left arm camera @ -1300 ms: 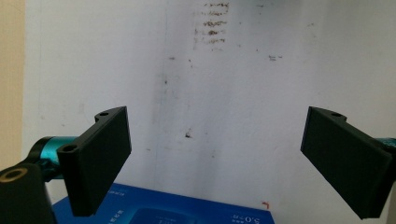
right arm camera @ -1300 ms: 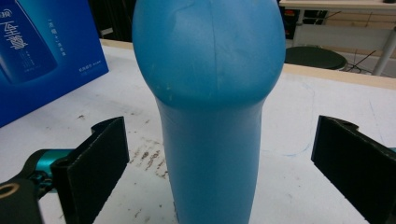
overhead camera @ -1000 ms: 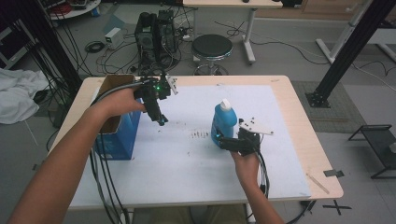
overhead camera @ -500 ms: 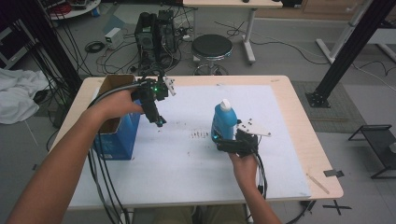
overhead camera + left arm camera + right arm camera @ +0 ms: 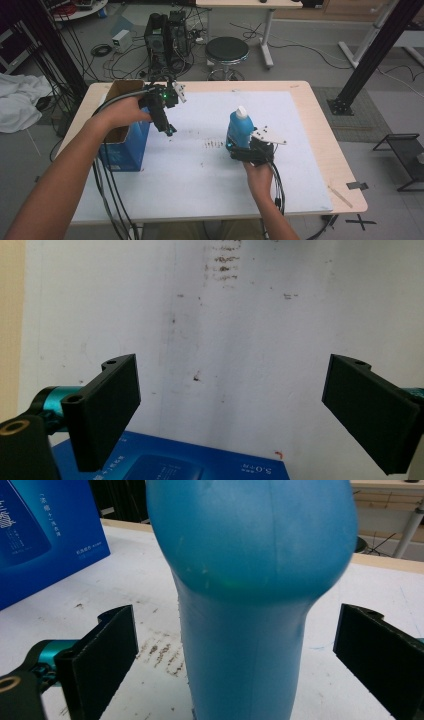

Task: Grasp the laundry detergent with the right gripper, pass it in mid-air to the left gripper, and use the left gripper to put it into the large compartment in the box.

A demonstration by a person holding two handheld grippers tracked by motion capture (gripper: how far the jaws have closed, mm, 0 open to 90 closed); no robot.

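A blue plastic bottle (image 5: 239,131) with a white cap stands upright on the white mat, right of centre. In the right gripper view the bottle (image 5: 250,595) rises between the two black jaws, which stand wide apart with gaps on both sides. My right gripper (image 5: 234,150) is open around the bottle's base. My left gripper (image 5: 169,131) hangs over the mat beside an open blue box (image 5: 122,142), pointing down. Its jaws (image 5: 230,405) are open with nothing between them, and the box's blue side (image 5: 175,462) shows below.
The white mat (image 5: 200,175) covers most of the wooden table (image 5: 330,150); a dark smudge (image 5: 215,144) marks its middle. Cables trail from both grippers over the near edge. A stool (image 5: 227,50) and computer gear (image 5: 167,35) stand beyond the far edge.
My left gripper has drifted slightly toward the box's side. The right gripper and the bottle have stayed in place.
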